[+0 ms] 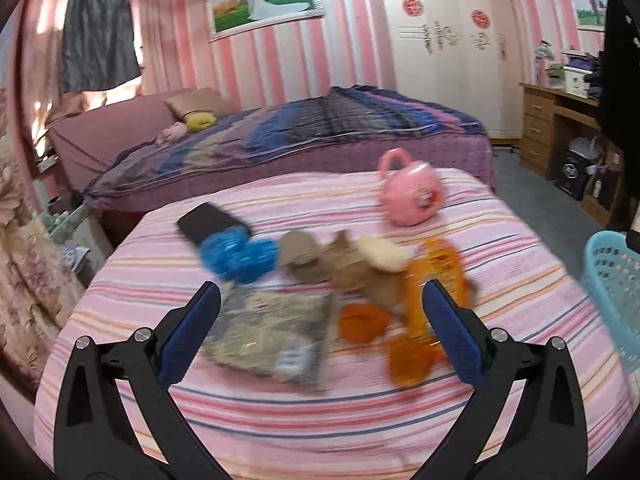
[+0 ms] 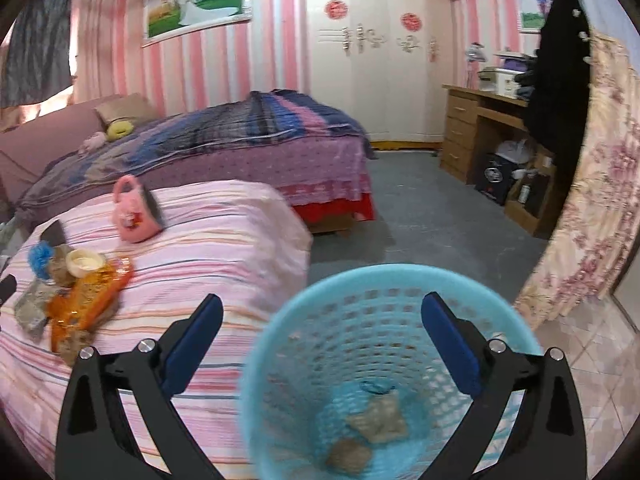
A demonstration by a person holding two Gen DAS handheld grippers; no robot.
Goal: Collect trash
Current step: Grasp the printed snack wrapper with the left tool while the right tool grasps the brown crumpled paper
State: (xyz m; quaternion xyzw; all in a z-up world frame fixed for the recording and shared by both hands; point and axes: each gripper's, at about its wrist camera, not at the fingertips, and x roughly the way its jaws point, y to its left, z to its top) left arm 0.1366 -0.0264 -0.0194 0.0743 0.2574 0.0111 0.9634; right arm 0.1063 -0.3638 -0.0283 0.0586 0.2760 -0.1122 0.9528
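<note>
My left gripper hangs open just above a blurred pile of trash on the pink striped bed. The pile holds a silvery-grey wrapper, orange wrappers, a blue crumpled piece and brown paper scraps. Nothing is between the left fingers. My right gripper stands wide open above the light blue mesh basket, also empty. Crumpled brownish scraps lie at the basket's bottom. The same trash pile shows at the left of the right wrist view.
A pink toy handbag and a flat black item lie on the striped bed beyond the pile. The basket stands off the bed's right side. A second bed, a wooden desk and a floral curtain surround the grey floor.
</note>
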